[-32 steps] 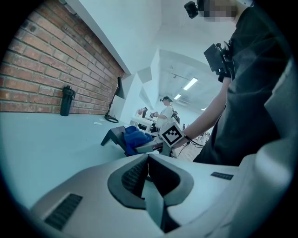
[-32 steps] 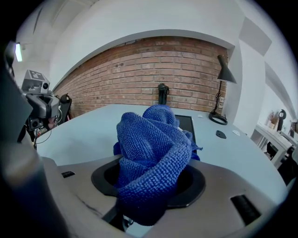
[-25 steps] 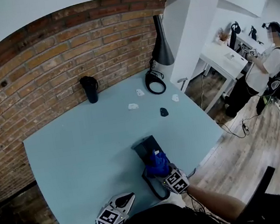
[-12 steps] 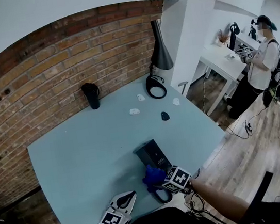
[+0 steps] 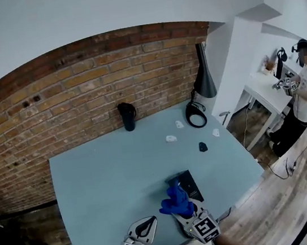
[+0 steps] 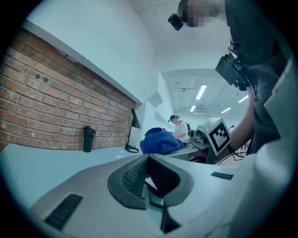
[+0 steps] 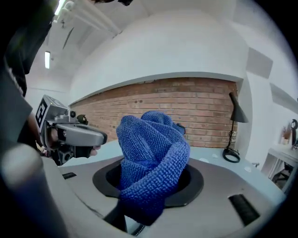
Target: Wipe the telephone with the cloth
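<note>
The black telephone (image 5: pixel 185 184) lies on the light blue table (image 5: pixel 104 177) near its front edge. A bunched blue cloth (image 5: pixel 176 202) covers the telephone's near end, and my right gripper (image 5: pixel 181 209) is shut on it. In the right gripper view the cloth (image 7: pixel 151 162) bulges up between the jaws and hides the telephone. My left gripper (image 5: pixel 147 223) hovers just left of the cloth, shut with nothing in it. The left gripper view shows its pads (image 6: pixel 135 174) together, and the cloth (image 6: pixel 160 141) ahead to the right.
A black bottle (image 5: pixel 127 116) stands by the brick wall. A black lamp (image 5: pixel 204 80) with a ring base (image 5: pixel 196 115) sits at the far right corner. Small white bits (image 5: pixel 171 138) and a dark object (image 5: pixel 203 146) lie nearby. A person (image 5: pixel 305 82) stands by a white desk (image 5: pixel 264 90).
My right gripper has drawn the cloth from the telephone's middle toward its near end. The head view has tilted up. The left gripper has kept its place beside it.
</note>
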